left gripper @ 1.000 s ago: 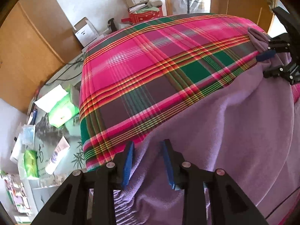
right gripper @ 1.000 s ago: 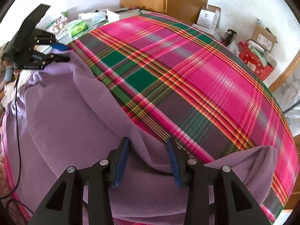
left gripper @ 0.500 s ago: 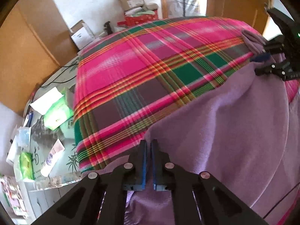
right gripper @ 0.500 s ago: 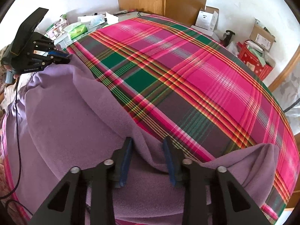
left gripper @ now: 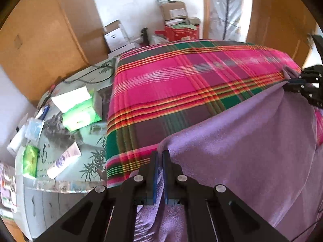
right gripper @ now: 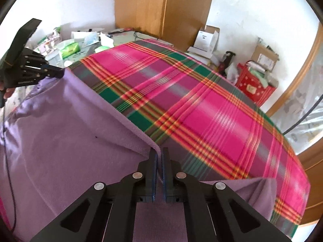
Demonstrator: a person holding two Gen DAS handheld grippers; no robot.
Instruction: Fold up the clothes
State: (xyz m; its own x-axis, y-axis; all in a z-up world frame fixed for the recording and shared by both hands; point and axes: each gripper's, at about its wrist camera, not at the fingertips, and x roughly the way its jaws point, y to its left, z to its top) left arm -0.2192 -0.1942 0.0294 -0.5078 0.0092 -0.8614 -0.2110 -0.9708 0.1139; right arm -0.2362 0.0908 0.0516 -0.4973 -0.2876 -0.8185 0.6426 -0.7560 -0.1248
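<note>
- left gripper (left gripper: 159, 157): jaws clenched on the far hem of the purple garment (left gripper: 242, 141), at its left corner; cloth pinched between the blue pads.
- right gripper (right gripper: 159, 155): jaws likewise clenched on the same hem, at the right corner. each claw also shows at the rim of the other's view, biting cloth.
- garment: hem runs taut between the two grips, peeled up off the plaid cover (right gripper: 201, 104); the body sags back toward the person. a loose flap (right gripper: 260, 189) lies on the cover at the near right.
- step in hand (judged): both corners secured, start of the lift for a fold.
- next move (judged): raise both corners together, keep the hem tight and level, carry it across and lay it down edge to edge; uneven hands would skew the crease.
- open room: the plaid bed beyond the hem is bare out to its far edge and right edge, plenty of space to spread.
- edges: the bed's left edge butts a glass-topped side table (left gripper: 86, 133) cluttered with a green tissue pack (left gripper: 80, 117) and a tube (left gripper: 64, 162); keep cloth from sweeping over it.
- boxes (right gripper: 206, 38) and wardrobe (right gripper: 161, 6) sit past the far edge, well apart.
</note>
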